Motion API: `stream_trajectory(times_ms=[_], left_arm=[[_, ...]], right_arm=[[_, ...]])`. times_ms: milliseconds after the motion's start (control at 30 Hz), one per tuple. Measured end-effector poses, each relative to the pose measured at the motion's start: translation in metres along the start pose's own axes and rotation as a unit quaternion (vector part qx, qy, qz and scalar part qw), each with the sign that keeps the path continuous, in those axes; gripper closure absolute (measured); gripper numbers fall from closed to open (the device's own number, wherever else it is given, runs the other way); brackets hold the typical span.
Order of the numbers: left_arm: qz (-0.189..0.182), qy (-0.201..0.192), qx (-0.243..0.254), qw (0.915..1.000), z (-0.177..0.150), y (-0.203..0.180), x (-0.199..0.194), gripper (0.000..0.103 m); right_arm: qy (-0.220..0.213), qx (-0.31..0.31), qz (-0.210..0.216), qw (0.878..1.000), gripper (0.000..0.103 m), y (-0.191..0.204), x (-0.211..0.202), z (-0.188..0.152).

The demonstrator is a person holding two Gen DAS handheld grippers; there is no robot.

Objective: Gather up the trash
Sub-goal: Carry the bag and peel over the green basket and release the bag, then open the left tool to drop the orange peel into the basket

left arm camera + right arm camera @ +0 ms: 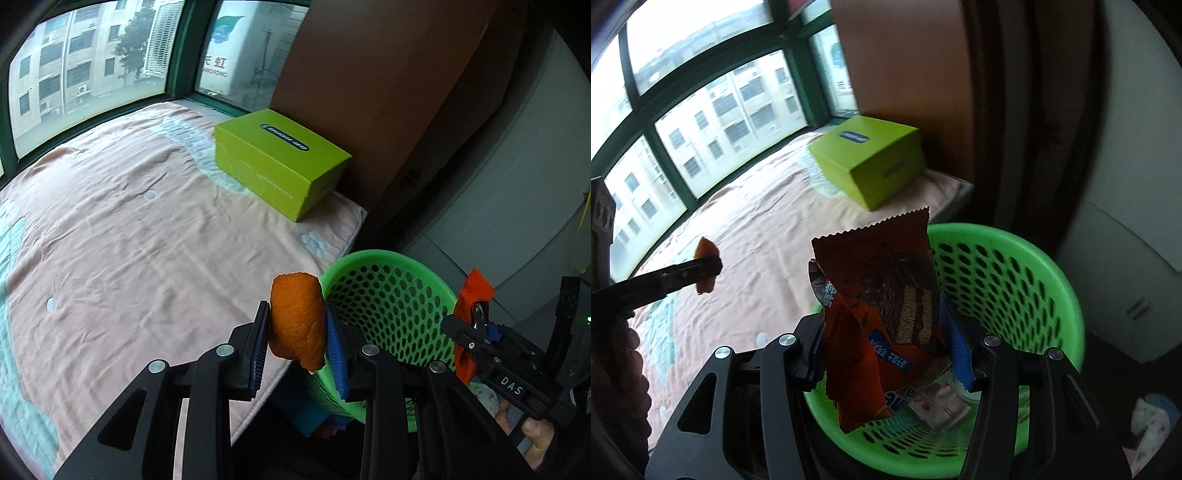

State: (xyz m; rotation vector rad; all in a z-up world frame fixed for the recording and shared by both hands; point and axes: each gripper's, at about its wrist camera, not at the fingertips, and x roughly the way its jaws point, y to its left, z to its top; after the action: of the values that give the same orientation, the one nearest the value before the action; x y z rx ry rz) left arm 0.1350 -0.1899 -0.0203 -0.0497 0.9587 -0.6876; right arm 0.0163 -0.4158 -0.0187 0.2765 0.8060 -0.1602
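The left gripper [297, 341] is clamped on a piece of orange peel [296, 321], its blue pads pressing the peel's two sides, and it hangs over the near right edge of the bed [129, 240], just left of the green perforated wastebasket [391, 295] and not yet above its mouth. The right gripper [884, 341] is closed on a red-brown snack wrapper [882, 295] printed with a layered chocolate cake, held upright over the near rim of the same wastebasket [1015, 280], where a little other packaging already lies at the bottom. Both pieces look very light. The peel seems leathery and slightly curled, stiff enough to keep its shape, so a pinch across its middle should hold. The wrapper is thin crinkled film, likely slick and limp; taking it low across the crumpled body, as here, looks safer than by the serrated top edge, and it may cling to a pad when let go. A lime-green box [280, 162] sits at the far right corner of the bed
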Motion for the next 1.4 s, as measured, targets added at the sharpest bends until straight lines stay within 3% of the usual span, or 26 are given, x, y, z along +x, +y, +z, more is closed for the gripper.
stream_trajectory(times_ms=[400,633,1400], left_arm=[[-0.015,0.005,0.028,0.9995,-0.001,-0.034,0.006,0.074],[-0.02,0.011,0.039,0.999,-0.002,-0.048,0.011,0.074],[-0.043,0.051,0.069,0.9954,-0.011,-0.089,0.038,0.073]], right_arm=[[-0.006,0.028,-0.02,0.999,0.048,-0.024,-0.012,-0.008],[-0.008,0.035,-0.023,0.999,0.038,-0.03,-0.012,-0.009],[-0.033,0.069,-0.033,0.997,0.025,-0.056,-0.04,-0.016]])
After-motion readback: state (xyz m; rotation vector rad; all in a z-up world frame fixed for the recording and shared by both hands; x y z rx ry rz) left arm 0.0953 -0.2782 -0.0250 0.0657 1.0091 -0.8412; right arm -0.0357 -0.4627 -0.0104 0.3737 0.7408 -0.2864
